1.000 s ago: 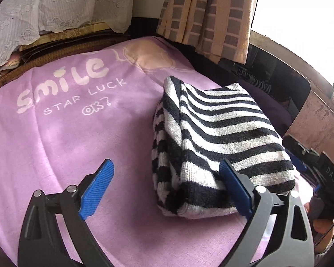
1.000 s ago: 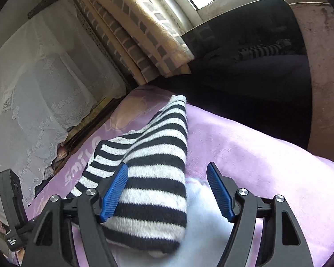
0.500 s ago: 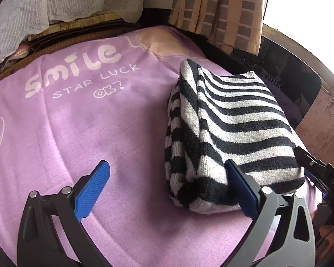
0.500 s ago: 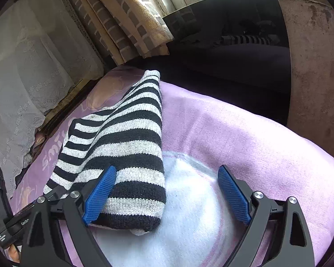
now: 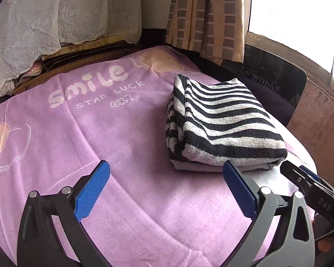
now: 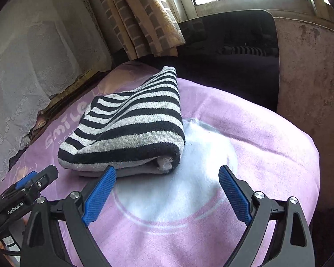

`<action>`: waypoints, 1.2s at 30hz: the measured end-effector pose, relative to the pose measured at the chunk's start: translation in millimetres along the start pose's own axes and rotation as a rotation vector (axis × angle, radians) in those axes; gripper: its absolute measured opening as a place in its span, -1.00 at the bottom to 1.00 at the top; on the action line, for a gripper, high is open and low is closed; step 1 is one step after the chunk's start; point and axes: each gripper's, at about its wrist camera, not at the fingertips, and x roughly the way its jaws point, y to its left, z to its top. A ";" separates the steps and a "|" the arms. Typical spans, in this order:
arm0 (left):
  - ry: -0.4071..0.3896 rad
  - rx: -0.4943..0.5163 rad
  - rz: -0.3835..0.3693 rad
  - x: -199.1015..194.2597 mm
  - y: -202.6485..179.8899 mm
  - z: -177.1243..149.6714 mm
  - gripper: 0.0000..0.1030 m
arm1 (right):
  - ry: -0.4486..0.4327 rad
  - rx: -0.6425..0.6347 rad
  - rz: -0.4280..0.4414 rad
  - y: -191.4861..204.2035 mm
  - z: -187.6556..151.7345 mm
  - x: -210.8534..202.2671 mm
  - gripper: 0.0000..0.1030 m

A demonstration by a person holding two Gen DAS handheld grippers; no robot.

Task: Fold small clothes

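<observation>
A black-and-white striped knit garment [image 5: 220,120] lies folded into a thick bundle on the purple blanket [image 5: 104,133]. My left gripper [image 5: 167,191] stands open just short of the bundle's near edge, with only blanket between its blue pads. In the right wrist view the same folded garment [image 6: 131,124] lies ahead and to the left. My right gripper [image 6: 167,195] is open over a pale patch of the blanket [image 6: 267,144], nothing between its pads. Each gripper shows at the edge of the other's view.
Lace curtains [image 5: 44,22] and a checked tan curtain [image 5: 207,15] hang behind the bed. A dark panel [image 6: 240,51] and a stained wall [image 6: 307,84] close off the window side. The blanket's "Smile" print [image 5: 89,84] spreads to the left.
Both grippers have drawn back from the folded garment; each had a pad against it and now stands clear. The right jaws have widened. The bundle stays folded in place.
</observation>
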 end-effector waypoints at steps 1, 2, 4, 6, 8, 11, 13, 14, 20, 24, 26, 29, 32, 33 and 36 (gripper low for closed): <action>-0.010 0.001 -0.002 -6.1 0.3 -0.9 0.92 | -0.011 0.001 0.005 2.4 -1.2 -5.8 0.82; -0.015 0.004 -0.005 -11.0 0.1 -1.4 0.92 | -0.018 0.003 0.011 5.0 -1.7 -10.9 0.82; -0.026 0.010 -0.011 -21.0 -0.7 -2.2 0.92 | -0.021 -0.001 0.024 10.7 -1.6 -19.5 0.83; -0.037 0.023 -0.007 -29.9 -2.6 -3.7 0.92 | -0.023 -0.008 0.035 17.2 -1.2 -28.0 0.83; -0.043 0.037 0.000 -37.6 -4.1 -4.7 0.92 | -0.035 -0.018 0.039 23.5 1.0 -37.1 0.83; -0.062 0.052 0.000 -49.6 -5.4 -6.0 0.92 | -0.051 -0.048 0.046 34.7 5.6 -51.0 0.83; -0.076 0.059 -0.002 -57.5 -5.5 -5.5 0.92 | -0.068 -0.073 0.043 42.7 7.9 -60.5 0.83; -0.083 0.061 -0.005 -61.0 -5.4 -4.5 0.92 | -0.073 -0.088 0.044 46.8 8.9 -64.6 0.83; -0.110 0.052 -0.008 -74.6 -2.5 0.9 0.91 | -0.082 -0.103 0.060 57.4 12.5 -79.1 0.89; -0.099 0.051 0.002 -74.0 -1.0 1.7 0.91 | -0.093 -0.102 0.045 59.6 12.2 -76.5 0.93; -0.090 0.056 0.011 -71.2 -1.1 1.1 0.91 | -0.090 -0.088 0.033 57.7 11.2 -70.9 0.93; -0.075 0.059 0.025 -65.8 -0.3 0.0 0.91 | -0.078 -0.075 0.035 55.8 9.0 -62.7 0.93; -0.067 0.061 0.035 -61.8 0.4 -1.1 0.91 | -0.081 -0.078 0.046 54.7 6.7 -58.4 0.93; -0.065 0.061 0.037 -61.1 0.7 -1.4 0.91 | -0.081 -0.079 0.057 54.1 6.2 -57.1 0.93; -0.061 0.065 0.043 -59.3 0.8 -2.0 0.91 | -0.076 -0.067 0.077 51.0 4.7 -53.1 0.93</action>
